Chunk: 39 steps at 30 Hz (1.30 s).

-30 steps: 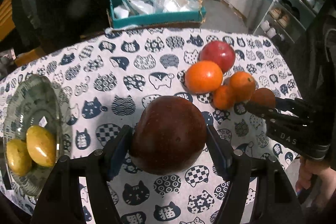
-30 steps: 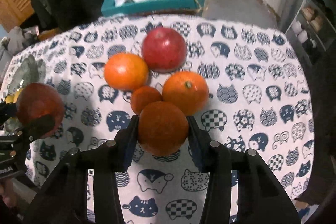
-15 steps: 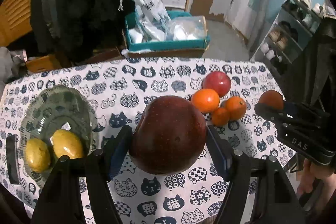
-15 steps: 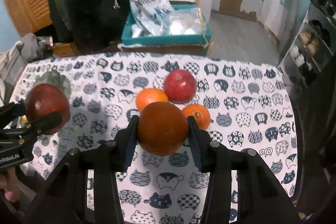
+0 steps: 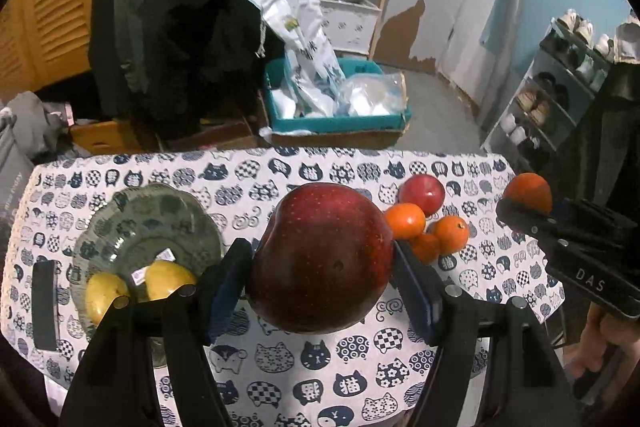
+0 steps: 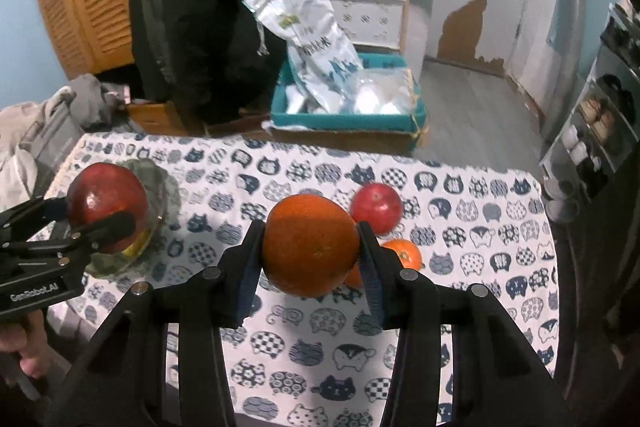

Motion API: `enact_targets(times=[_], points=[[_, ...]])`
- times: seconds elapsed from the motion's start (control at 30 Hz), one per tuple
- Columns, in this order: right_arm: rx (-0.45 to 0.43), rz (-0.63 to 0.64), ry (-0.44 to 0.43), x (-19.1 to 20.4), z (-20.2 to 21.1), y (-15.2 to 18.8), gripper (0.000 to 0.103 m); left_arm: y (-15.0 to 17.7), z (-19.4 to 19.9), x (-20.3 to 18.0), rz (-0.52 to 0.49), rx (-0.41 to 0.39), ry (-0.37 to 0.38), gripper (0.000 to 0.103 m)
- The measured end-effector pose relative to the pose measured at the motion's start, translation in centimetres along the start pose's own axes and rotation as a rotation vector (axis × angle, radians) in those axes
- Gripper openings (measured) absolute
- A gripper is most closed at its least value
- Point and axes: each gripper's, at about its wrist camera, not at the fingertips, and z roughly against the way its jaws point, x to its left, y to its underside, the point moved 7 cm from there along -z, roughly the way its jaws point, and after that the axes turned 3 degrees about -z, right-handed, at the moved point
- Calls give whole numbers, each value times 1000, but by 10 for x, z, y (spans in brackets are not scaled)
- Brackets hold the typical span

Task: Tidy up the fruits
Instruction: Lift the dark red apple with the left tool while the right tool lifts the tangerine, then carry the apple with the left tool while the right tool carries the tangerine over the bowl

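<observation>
My left gripper (image 5: 320,263) is shut on a dark red apple (image 5: 320,259) and holds it high above the table; it also shows in the right wrist view (image 6: 106,207). My right gripper (image 6: 310,247) is shut on an orange (image 6: 310,245), also lifted, seen in the left wrist view (image 5: 528,193). A green glass plate (image 5: 148,219) at the left holds two yellow fruits (image 5: 168,279). A red apple (image 5: 422,193) and three small oranges (image 5: 404,221) lie on the cloth at the right.
The table wears a white cloth with blue cat prints (image 5: 320,367). A dark flat object (image 5: 44,303) lies left of the plate. Behind the table stand a teal box with plastic bags (image 5: 336,103), a wooden shelf and a shoe rack (image 5: 560,99).
Both grippers have risen well above the table with their fruit, so the table looks smaller and farther away. The fruit left on the cloth has not moved.
</observation>
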Motion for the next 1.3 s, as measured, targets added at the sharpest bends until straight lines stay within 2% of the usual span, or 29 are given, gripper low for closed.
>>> enact_targets(times=[0.27, 0.6, 1.07, 1.3], points=[[-30, 40, -40, 32, 8, -15, 44, -7, 23, 23, 20, -50, -33, 72], [-31, 75, -81, 72, -2, -31, 44, -12, 38, 65, 61, -90, -96, 72], [7, 134, -142, 140, -35, -44, 44, -3, 43, 137, 151, -87, -177, 72], [38, 167, -169, 175, -61, -47, 44, 6, 35, 174, 199, -55, -207, 72]])
